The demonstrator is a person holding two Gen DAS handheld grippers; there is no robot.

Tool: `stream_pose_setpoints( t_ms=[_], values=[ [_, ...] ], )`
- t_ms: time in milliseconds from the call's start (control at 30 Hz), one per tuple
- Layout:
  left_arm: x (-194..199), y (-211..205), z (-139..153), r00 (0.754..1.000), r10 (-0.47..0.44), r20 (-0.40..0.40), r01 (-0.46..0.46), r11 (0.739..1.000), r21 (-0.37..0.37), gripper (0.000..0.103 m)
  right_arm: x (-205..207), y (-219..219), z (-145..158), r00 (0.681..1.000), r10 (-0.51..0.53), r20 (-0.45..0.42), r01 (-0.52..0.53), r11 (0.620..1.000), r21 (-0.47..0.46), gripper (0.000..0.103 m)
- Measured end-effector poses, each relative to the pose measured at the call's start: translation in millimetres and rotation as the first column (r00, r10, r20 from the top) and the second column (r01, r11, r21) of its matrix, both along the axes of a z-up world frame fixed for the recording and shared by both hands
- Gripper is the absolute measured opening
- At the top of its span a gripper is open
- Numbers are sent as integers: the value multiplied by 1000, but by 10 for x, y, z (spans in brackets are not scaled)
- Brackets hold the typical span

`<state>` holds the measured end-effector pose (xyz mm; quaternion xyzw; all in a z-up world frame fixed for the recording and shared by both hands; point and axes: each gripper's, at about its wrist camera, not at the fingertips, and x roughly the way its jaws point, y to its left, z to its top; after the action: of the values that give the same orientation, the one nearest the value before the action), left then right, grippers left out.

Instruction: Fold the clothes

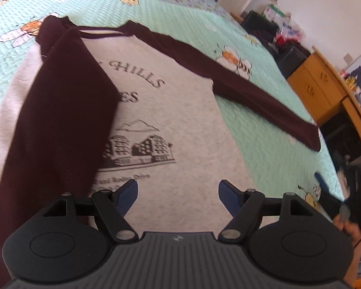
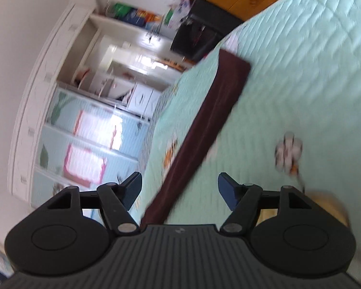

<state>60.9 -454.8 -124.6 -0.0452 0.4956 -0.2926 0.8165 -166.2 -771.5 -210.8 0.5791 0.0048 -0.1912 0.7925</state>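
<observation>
A grey shirt [image 1: 170,110] with dark maroon sleeves and a printed building design lies flat on the mint quilt [image 1: 264,139]. One maroon sleeve [image 1: 60,120] is folded down across the shirt's left side. The other sleeve [image 1: 252,91] stretches out to the right. My left gripper [image 1: 178,197] hovers open over the shirt's lower front, with nothing between its blue pads. In the blurred right wrist view, my right gripper [image 2: 179,190] is open above the outstretched sleeve [image 2: 204,125], which runs away from it to its cuff. Its pads do not touch the cloth.
Wooden drawers [image 1: 317,89] and dark bags [image 1: 288,55] stand beside the bed on the right. A hand [image 1: 349,228] shows at the lower right edge. White shelves and a cabinet [image 2: 84,120] fill the wall beyond the bed. Bee prints [image 1: 235,60] dot the quilt.
</observation>
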Motion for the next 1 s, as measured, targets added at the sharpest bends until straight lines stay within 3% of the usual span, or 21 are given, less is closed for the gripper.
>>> stream_pose_setpoints(
  t_ms=[167, 367, 667, 1000],
  values=[
    [-59, -379, -89, 997, -78, -14, 78, 996, 46, 77, 156, -107, -38, 997, 73, -3, -73, 997, -31, 79],
    [-114, -678, -294, 991, -124, -47, 131, 976, 172, 78, 332, -270, -73, 992, 69, -108, -77, 994, -71, 81],
    [-176, -781, -364, 983, -179, -33, 182, 968, 174, 101, 405, -674, -134, 990, -19, -136, 11, 998, -59, 81],
    [-157, -812, -394, 979, -200, -42, 204, 963, 178, 103, 739, -1046, -199, 972, -138, -188, 126, 989, -74, 81]
  ],
)
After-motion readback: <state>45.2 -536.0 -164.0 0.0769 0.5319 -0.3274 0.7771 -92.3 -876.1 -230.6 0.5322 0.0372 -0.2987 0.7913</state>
